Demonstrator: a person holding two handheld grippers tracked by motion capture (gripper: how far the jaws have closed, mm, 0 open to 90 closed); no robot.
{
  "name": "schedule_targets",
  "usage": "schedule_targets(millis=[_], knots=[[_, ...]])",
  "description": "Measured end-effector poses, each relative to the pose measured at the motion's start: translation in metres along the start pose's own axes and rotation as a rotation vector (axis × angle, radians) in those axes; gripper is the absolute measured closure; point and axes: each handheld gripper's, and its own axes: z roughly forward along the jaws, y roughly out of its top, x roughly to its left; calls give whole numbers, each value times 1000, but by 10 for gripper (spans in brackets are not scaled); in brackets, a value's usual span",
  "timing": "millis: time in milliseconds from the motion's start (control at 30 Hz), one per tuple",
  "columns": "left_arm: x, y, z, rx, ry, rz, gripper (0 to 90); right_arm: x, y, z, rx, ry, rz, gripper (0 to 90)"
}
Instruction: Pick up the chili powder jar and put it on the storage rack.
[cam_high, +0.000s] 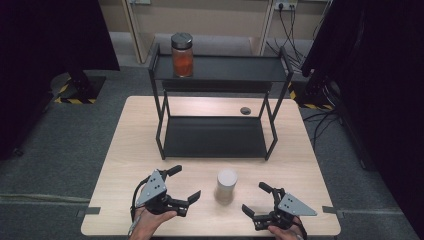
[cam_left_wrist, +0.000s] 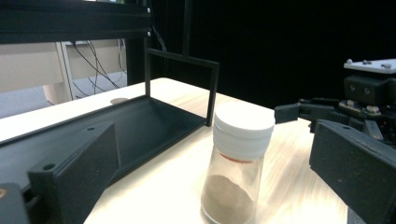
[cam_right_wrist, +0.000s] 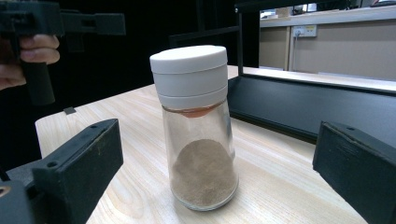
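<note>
Your left tool (cam_high: 187, 184) and right tool (cam_high: 255, 199) sit at the desk's (cam_high: 300, 150) near edge, both with jaws apart and holding nothing. Between them the white-capped shaker (cam_high: 226, 185) stands upright, near the black shelf rack (cam_high: 215, 137).

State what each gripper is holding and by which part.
Nothing is held. The left gripper and right gripper are both open, flanking the white-lidded spice jar, which stands free on the table.
</note>
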Motion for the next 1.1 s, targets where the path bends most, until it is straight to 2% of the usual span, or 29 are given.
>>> schedule_targets(millis=[167, 267, 500, 600, 733, 900, 967, 1000, 1100], knots=[[-3, -9, -1, 3, -6, 8, 12, 0, 0, 0, 0, -1, -2, 19], [-7, -20, -4, -2, -5, 22, 11, 1, 0, 0, -5, -2, -3, 18], [-8, -35, -6, 7, -9, 16, 11, 1, 0, -1, -7, -3, -5, 19], [-10, -44, -7, 5, -4, 30, 11, 0, -1, -1, -7, 0, -6, 18], [-10, -47, -8, 17, -8, 29, 12, 0, -1, -1, -7, 1, -6, 18], [-11, -55, -8, 9, -10, 26, 11, 0, -1, -4, -11, 0, -8, 18], [-12, -57, -8, 16, -14, 35, 11, -1, -1, -6, -17, 1, -8, 18], [-14, -58, -7, 27, -11, 54, 12, -1, -1, -6, -17, 2, -9, 18], [-14, -60, -7, 26, -13, 52, 13, -1, -1, -5, -16, 6, -12, 18]])
